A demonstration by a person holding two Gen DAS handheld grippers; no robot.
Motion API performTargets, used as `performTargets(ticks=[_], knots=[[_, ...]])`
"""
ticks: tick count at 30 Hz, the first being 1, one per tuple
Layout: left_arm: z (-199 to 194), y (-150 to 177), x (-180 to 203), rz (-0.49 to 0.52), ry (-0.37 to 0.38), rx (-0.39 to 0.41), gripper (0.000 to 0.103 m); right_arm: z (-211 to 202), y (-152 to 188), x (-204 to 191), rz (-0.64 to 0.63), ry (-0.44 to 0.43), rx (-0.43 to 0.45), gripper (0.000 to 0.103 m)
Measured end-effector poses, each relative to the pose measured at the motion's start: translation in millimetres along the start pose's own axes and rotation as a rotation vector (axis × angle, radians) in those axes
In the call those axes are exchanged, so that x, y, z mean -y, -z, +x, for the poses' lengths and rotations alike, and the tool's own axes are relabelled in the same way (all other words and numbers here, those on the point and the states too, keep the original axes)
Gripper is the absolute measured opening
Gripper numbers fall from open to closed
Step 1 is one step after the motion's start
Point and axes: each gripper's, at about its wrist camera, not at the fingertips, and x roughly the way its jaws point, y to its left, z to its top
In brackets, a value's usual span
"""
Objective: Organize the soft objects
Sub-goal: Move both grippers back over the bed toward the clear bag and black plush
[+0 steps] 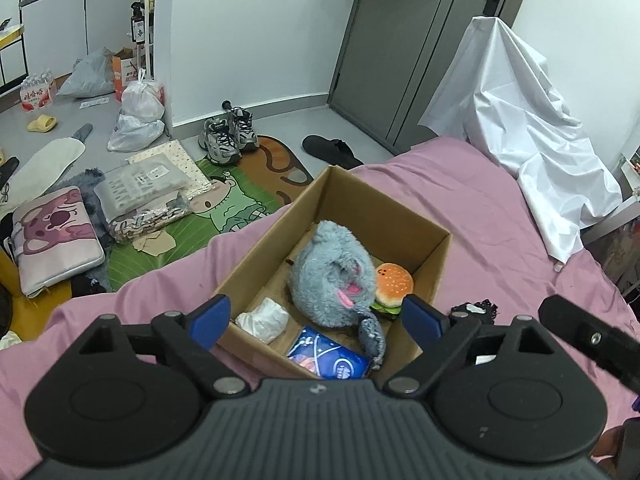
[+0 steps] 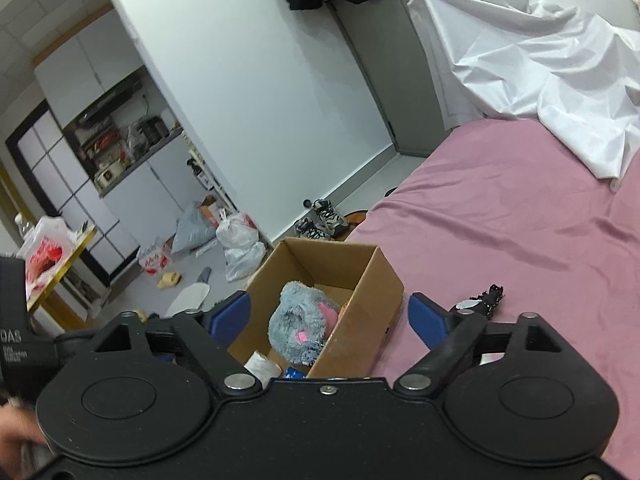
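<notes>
The grey plush (image 1: 332,276), burger toy (image 1: 394,285) and white cloth (image 1: 264,319) already lie in the cardboard box (image 1: 384,208) on the bed (image 1: 500,216); both the left gripper (image 1: 318,316) and right gripper (image 2: 330,316) hang released and empty, so probably only the small black item (image 2: 486,298) beside the box remains.

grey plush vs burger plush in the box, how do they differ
The grey plush is fluffy, long-furred, grey with pink patches; the burger plush is short-piled, orange bun over green and dark layers. The grey plush is much bigger, filling the middle of the cardboard box; the burger plush sits tucked against the box's right wall, partly hidden behind it. Both are soft toys lying inside the box, touching.
</notes>
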Motion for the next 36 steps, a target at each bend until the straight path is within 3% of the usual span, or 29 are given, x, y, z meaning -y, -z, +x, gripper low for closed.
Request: performTargets(ticks=[13,27,36], knots=[[-22.4,-1.0,32.5,0.016,0.024,0.037,0.091,-18.7,-14.2,26.8,0.045,0.048,0.029,0.088],[-18.1,11.1,68.5,0.015,0.049,0.016,0.091,-34.4,-15.3,53.2,0.035,0.133,-0.032,0.088],[-5.7,20.0,86.0,-0.005,0.066,-0.016,0.091,-30.2,-10.6,70.8,0.031,0.144,-0.107,0.088]])
